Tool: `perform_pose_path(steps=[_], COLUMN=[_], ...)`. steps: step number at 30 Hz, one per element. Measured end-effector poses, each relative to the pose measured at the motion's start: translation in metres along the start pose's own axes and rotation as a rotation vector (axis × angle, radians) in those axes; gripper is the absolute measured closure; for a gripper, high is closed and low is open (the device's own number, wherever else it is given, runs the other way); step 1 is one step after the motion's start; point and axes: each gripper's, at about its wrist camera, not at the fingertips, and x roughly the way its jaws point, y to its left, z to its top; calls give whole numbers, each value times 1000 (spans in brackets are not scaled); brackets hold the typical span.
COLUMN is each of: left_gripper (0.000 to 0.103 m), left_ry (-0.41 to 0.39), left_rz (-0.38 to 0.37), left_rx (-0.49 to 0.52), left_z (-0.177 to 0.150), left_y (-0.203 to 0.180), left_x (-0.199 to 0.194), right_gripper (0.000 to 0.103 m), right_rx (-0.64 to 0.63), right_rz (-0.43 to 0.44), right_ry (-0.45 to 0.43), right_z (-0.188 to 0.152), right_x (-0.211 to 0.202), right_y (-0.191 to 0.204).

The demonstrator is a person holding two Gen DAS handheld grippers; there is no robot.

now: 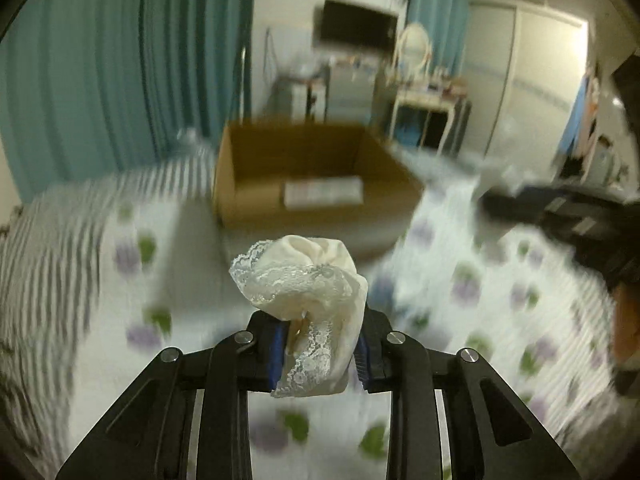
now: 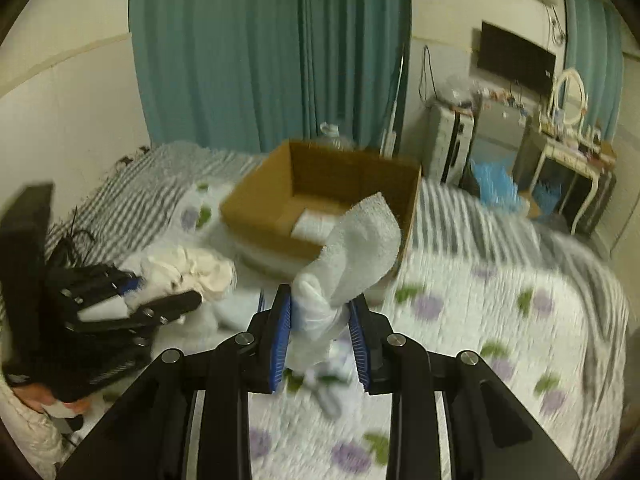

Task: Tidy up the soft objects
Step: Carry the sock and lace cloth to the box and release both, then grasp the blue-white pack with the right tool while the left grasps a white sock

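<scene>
Lace cloth (image 1: 304,280) in left claw (image 1: 320,344) (label (image 1: 323,192) unreadable)

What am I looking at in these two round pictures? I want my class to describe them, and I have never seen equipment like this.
No robot here: a person holds a two-finger gripper in each hand, and each carries a wide-angle camera looking along its fingers, hence the round, bent pictures.

The left camera's picture shows the left gripper shut on a cream lace-trimmed cloth. The right camera's picture shows the right gripper shut on a white fluffy sock; the left gripper also appears at its left edge.

Below both lies a bed with a flowered quilt and a striped blanket. An open cardboard box stands on the bed ahead, probably where the soft things go. Parts are blurred.
</scene>
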Motion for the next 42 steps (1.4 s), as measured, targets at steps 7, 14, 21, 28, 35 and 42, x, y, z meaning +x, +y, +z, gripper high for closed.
perform_pose_path(steps=[7,14,21,28,35,42], left_gripper=[76,65,21,21,11,8], left_ry=[-24,-22,9,-83,-311,-418], left_rz=[79,192,268,298,276,278], left_rx=[37,90,4,-23,-62,-8], left_z=[89,107,93,97,115,105], left_y=[6,17,44,36,22,10], left_x=[57,129,145,74,-43,-124], right_gripper=[75,55,9,9,9,7], right_rx=[26,53,110,103,12,-51], right_rz=[-11,-22,-101,-115,-161,-199], right_ry=[26,79,46,-20,-138,-191], right_z=[74,97,73,70,90,76], right_x=[63,145,158,86,-31,-115], right_y=[-34,-56,-77,-83,-42,10])
